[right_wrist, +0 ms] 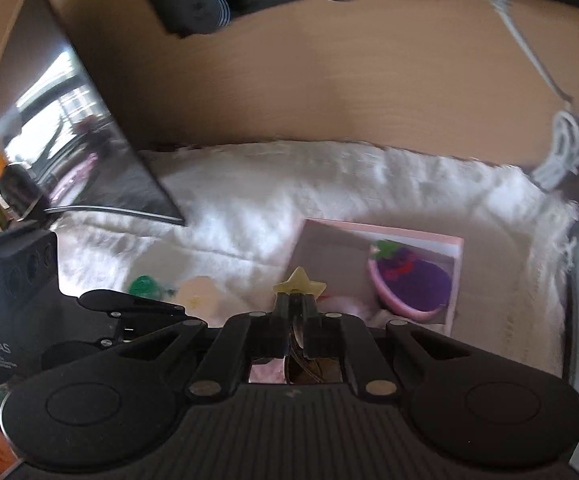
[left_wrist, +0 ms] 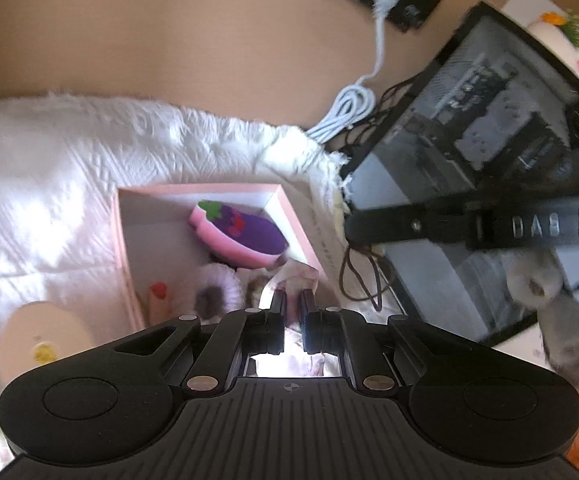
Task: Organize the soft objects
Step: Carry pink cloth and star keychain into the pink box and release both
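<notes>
A pink box (left_wrist: 294, 216) stands on a white fluffy blanket (left_wrist: 49, 168). Inside lie a purple eggplant plush on pink (left_wrist: 245, 232) and a pale fluffy toy (left_wrist: 217, 288). My left gripper (left_wrist: 292, 300) is over the box, shut on a pale pink soft toy (left_wrist: 301, 276). My right gripper (right_wrist: 296, 304) is shut on a soft toy with a yellow star (right_wrist: 299, 283) at its tip, left of the box (right_wrist: 458, 276). The eggplant plush (right_wrist: 413, 284) shows there too.
A cream round plush (left_wrist: 37, 340) lies left of the box. A glass-sided black case (left_wrist: 489, 152) stands at right, with white cable (left_wrist: 349, 108) and brown cord (left_wrist: 365, 276). A green toy (right_wrist: 145, 284) and cream plush (right_wrist: 199, 292) lie on the blanket (right_wrist: 329, 184).
</notes>
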`<action>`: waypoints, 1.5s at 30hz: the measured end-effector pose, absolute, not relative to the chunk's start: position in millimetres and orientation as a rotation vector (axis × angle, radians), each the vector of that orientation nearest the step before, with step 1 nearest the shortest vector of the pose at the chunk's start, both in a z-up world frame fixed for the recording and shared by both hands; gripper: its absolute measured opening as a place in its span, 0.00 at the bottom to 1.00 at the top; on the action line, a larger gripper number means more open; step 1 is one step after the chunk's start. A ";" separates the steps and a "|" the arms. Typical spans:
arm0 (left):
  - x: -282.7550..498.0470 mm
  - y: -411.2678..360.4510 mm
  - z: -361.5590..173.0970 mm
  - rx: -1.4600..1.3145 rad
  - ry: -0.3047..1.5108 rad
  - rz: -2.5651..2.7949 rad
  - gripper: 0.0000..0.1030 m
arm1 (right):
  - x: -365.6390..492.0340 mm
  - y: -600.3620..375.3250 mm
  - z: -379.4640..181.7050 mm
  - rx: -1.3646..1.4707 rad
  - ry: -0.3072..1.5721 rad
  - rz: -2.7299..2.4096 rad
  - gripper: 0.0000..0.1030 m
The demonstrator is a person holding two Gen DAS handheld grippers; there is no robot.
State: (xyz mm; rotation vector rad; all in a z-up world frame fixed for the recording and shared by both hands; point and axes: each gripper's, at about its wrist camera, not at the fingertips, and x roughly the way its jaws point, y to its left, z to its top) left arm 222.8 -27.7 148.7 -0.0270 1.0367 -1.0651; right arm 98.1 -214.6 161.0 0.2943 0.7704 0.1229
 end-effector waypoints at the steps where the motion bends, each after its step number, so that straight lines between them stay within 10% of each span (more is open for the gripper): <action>1: 226.8 -34.4 142.0 -0.038 1.047 -1.056 0.10 | 99.7 -217.6 155.2 0.291 0.772 0.104 0.06; 22: 269.1 -100.5 67.5 0.179 1.139 -0.979 0.11 | 149.7 -233.2 32.2 0.303 0.888 -0.004 0.06; 45: 267.7 -91.2 104.5 0.159 1.001 -0.943 0.15 | 121.4 -258.9 64.2 0.375 0.746 -0.065 0.17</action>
